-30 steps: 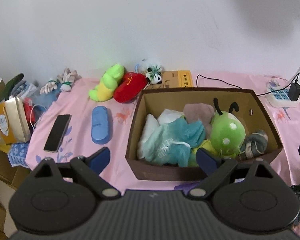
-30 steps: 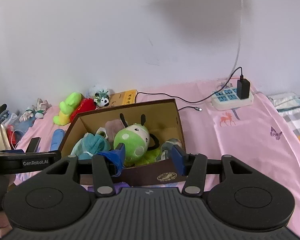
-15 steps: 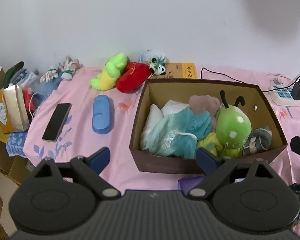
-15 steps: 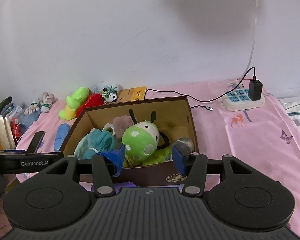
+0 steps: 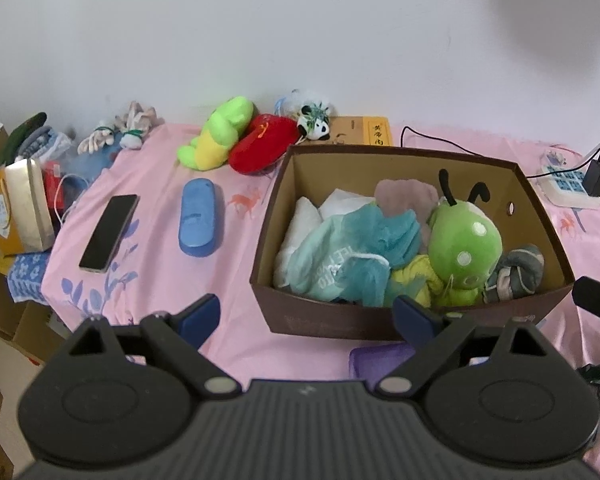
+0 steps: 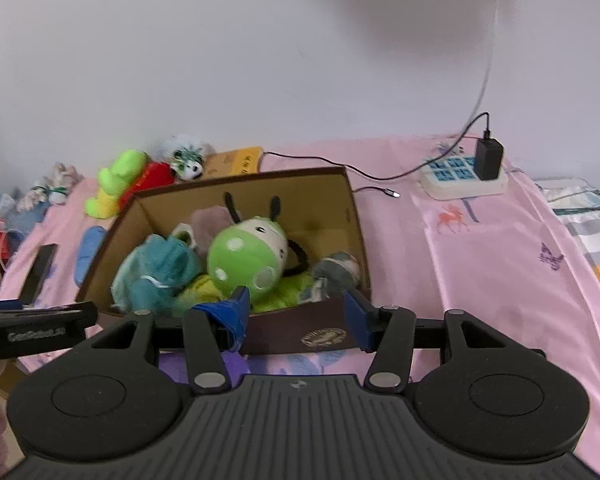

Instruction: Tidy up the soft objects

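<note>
A brown cardboard box (image 5: 324,322) (image 6: 352,216) on the pink bedsheet holds a green plush bug (image 5: 462,246) (image 6: 246,260), a teal cloth (image 5: 352,252) (image 6: 156,276), white cloth (image 5: 304,220) and a grey rolled sock (image 5: 516,272) (image 6: 336,270). Behind the box lie a green-yellow caterpillar plush (image 5: 216,140) (image 6: 114,180), a red plush (image 5: 264,148) and a small panda plush (image 5: 314,120) (image 6: 186,158). My left gripper (image 5: 306,312) hovers open before the box's near wall, holding nothing. My right gripper (image 6: 296,306) is open too, empty, just short of the same wall.
A blue glasses case (image 5: 198,218) and a black phone (image 5: 108,232) lie left of the box. A purple flat thing (image 5: 376,358) sits at its front. A power strip with charger (image 6: 466,172) and cable lies back right. Bags and cartons crowd the left edge.
The right wrist view has tilted slightly, so the box sits a little differently in frame. Both grippers keep the same opening. Nothing was taken hold of or let go.
</note>
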